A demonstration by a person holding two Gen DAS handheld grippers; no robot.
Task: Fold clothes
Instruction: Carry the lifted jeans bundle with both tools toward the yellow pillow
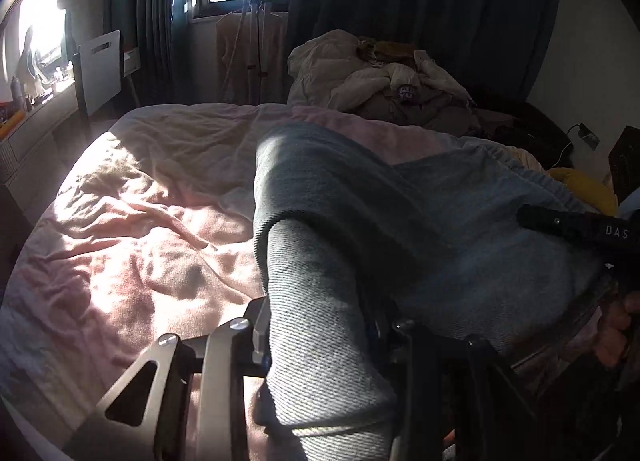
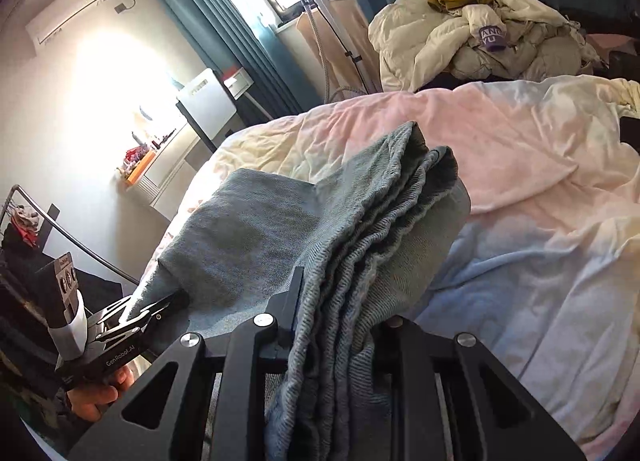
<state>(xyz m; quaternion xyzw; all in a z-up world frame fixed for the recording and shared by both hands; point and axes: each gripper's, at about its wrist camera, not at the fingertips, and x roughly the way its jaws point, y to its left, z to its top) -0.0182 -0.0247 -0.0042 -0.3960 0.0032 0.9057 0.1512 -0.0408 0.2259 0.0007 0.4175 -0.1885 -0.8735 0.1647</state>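
A grey-blue garment (image 1: pixel 400 221) hangs doubled over between my two grippers, lifted above the pink bed sheet (image 1: pixel 140 221). My left gripper (image 1: pixel 320 321) is shut on one end of it, with cloth filling the gap between the fingers. In the right wrist view my right gripper (image 2: pixel 344 313) is shut on the gathered, layered edge of the garment (image 2: pixel 260 229). The left gripper (image 2: pixel 160 305) shows there at the lower left, biting the cloth, with a hand (image 2: pixel 96 393) on its handle. The right gripper's black finger (image 1: pixel 528 217) reaches in from the right in the left wrist view.
The rumpled sheet (image 2: pixel 520 181) covers the bed. A heap of pale bedding and clothes (image 1: pixel 380 77) lies at its far end. A desk with small items (image 1: pixel 36 113) and a white chair (image 1: pixel 100 69) stand on the left. A stand (image 1: pixel 256 21) is by the window.
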